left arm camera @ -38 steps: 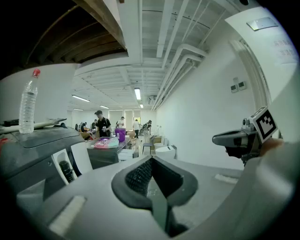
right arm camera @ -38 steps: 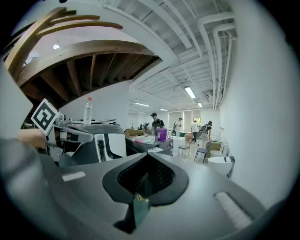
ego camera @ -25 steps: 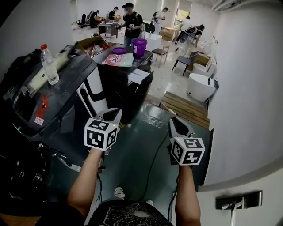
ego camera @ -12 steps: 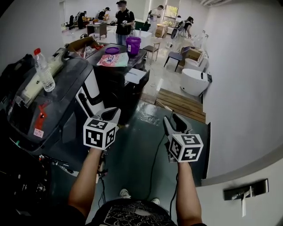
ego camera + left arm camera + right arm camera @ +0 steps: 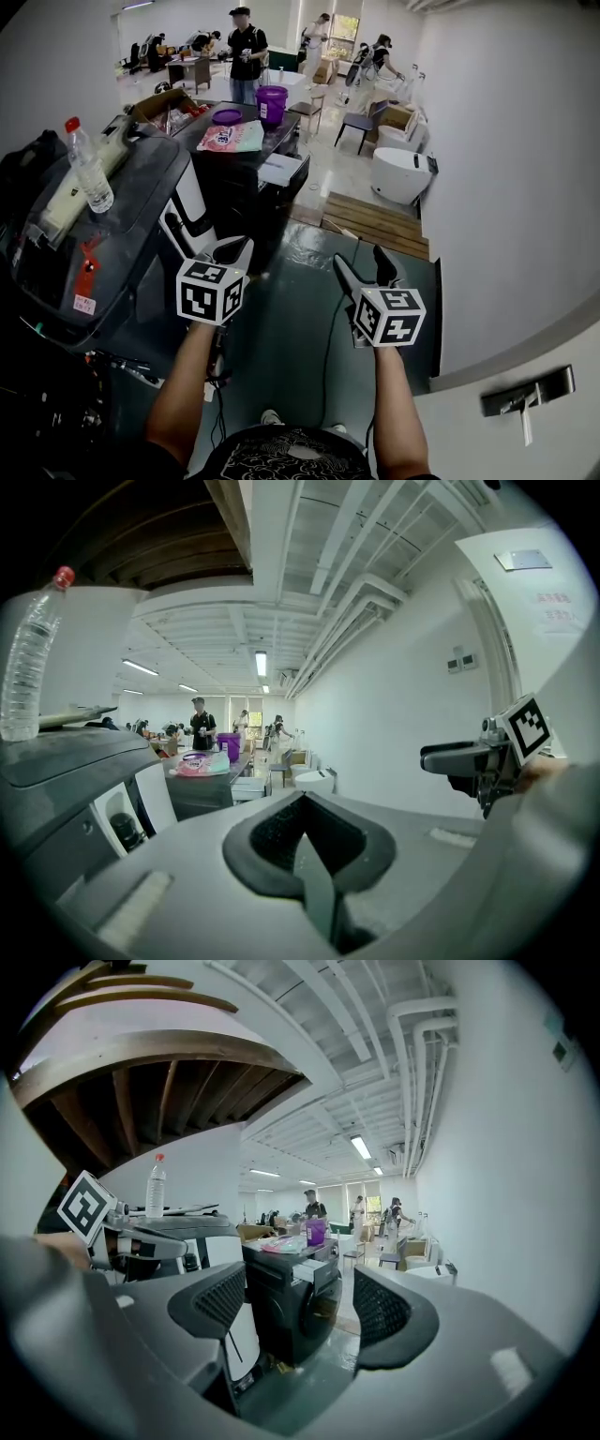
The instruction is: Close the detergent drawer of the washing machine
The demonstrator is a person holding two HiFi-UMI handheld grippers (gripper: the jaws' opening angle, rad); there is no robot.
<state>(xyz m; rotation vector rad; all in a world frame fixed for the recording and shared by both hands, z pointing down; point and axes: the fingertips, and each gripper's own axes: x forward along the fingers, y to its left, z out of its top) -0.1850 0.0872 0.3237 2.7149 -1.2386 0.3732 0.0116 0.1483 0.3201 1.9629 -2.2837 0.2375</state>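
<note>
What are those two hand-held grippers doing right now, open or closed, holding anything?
Left hand-held gripper: closed, empty.
Right hand-held gripper: open, jaws have just been opening, nothing between them.

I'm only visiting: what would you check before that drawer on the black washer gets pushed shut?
1. Drawer sticks out of the washer front: ok, it is there to push.
2. Right gripper free: ok. Its jaws have just been opening and nothing is between them.
3. Left gripper free: ok. Its jaws are together and it holds nothing.
4. A gripper at the drawer: not ok. Both hang in the air short of the washer.
5. Way to the drawer clear: ok. The right gripper view shows nothing in front of it.
</note>
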